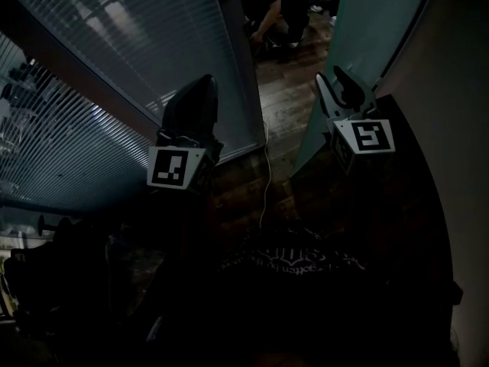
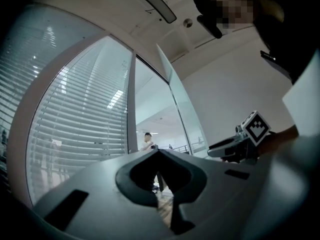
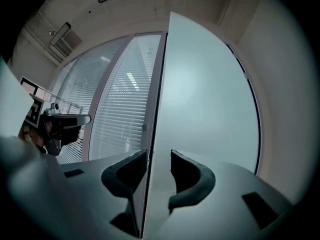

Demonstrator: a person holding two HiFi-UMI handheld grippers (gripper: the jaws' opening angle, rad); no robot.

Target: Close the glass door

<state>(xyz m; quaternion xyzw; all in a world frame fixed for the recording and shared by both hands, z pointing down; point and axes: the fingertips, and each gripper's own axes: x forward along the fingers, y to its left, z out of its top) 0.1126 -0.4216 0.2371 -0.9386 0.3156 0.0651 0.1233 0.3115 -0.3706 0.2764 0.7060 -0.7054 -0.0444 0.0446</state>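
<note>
Seen from above, the frosted glass door point(image 1: 374, 29) stands open at upper right, with the right gripper point(image 1: 341, 90) at its free edge and the left gripper point(image 1: 197, 90) well apart. The left gripper's view shows its jaws pinched together on nothing. In the right gripper's view the jaws gape astride the door's thin edge without pinching it; the pane is heavy, stiff and slick, I'd judge, so push flat near that edge.
</note>
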